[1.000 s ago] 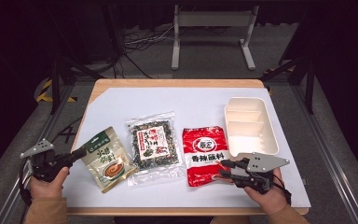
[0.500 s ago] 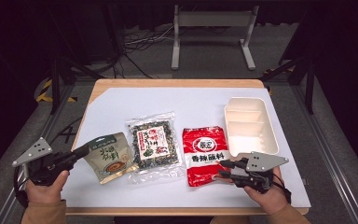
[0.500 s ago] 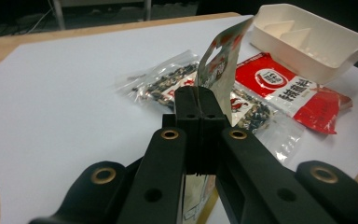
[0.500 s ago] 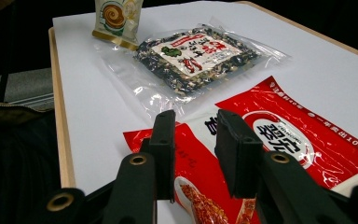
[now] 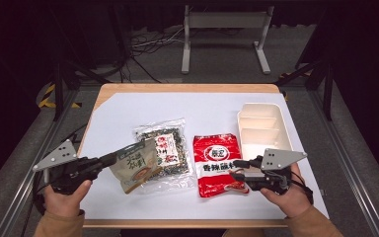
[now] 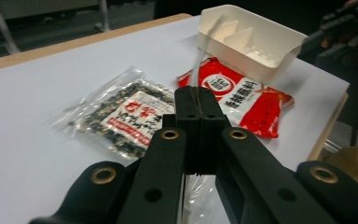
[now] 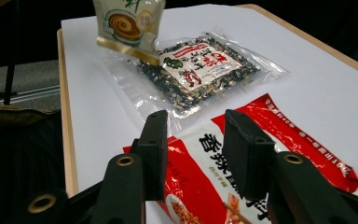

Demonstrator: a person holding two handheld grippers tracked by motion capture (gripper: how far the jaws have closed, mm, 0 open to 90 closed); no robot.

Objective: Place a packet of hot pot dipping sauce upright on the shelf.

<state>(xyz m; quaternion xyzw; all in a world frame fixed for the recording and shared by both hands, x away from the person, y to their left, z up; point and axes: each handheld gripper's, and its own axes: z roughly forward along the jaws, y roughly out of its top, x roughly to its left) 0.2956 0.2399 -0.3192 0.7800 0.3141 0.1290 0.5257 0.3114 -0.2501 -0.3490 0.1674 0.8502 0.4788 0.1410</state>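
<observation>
On the white-topped desk (image 5: 197,108), a cream divided tray (image 5: 264,129) stands at the right. The red seasoning packet (image 5: 217,163) lies beside it, under the right tool (image 5: 236,175), whose jaws have just been opening and stand apart over its corner. The left tool (image 5: 109,159), clamped tight, holds the green sauce pouch (image 5: 135,165) lifted above the desk, overlapping the clear seaweed bag (image 5: 165,150).

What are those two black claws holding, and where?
Left gripper pinches the green-and-beige snack pouch by its edge, lifted. Right gripper stands open over the red packet.

The flat red plastic sachet (image 5: 217,164) bears white characters reading 香辣酥料; print on the other packets is too small to read.
</observation>
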